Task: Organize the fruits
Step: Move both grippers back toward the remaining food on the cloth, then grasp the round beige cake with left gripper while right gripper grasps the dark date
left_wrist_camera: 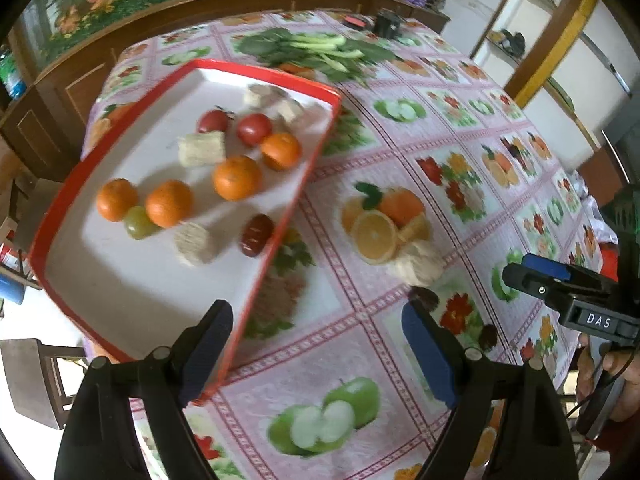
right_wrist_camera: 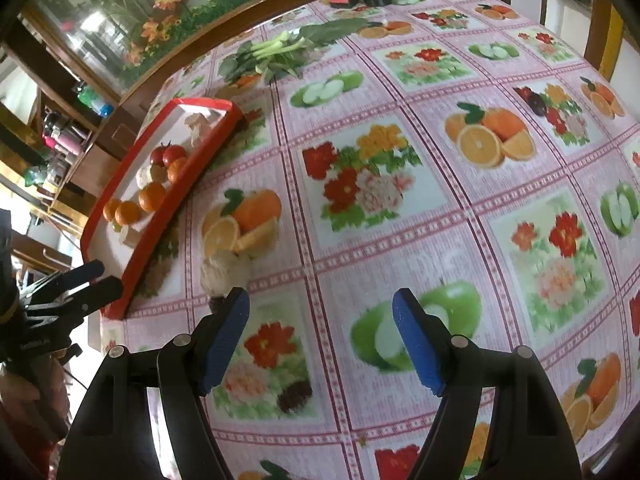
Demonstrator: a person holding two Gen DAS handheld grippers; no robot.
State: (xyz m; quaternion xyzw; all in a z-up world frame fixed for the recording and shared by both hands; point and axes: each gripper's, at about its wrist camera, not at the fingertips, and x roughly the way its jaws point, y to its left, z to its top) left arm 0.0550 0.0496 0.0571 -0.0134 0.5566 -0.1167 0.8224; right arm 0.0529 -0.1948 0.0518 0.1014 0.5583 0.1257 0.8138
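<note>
A red-rimmed white tray (left_wrist_camera: 298, 196) lies at the table's left and holds several oranges (left_wrist_camera: 236, 178), two tomatoes (left_wrist_camera: 254, 128), corn pieces (left_wrist_camera: 200, 148), a green fruit (left_wrist_camera: 138, 222) and a red date (left_wrist_camera: 256, 236). Right of the tray, a loose corn piece (left_wrist_camera: 418, 264) rests on the fruit-print cloth with two dark dates (left_wrist_camera: 424, 296) just in front of it. My left gripper (left_wrist_camera: 320, 340) hangs open and empty over the tray's near corner. My right gripper (right_wrist_camera: 322, 320) is open and empty; the corn piece (right_wrist_camera: 226, 270) and one date (right_wrist_camera: 218, 302) lie by its left fingertip, the other date (right_wrist_camera: 294, 394) below.
Leafy greens (left_wrist_camera: 316, 50) lie across the far side of the table, with a black object (left_wrist_camera: 386, 24) and a small red thing (left_wrist_camera: 354, 20) behind them. A wooden cabinet with a flower picture runs along the far wall. A hand holds the right gripper's handle (left_wrist_camera: 608, 360).
</note>
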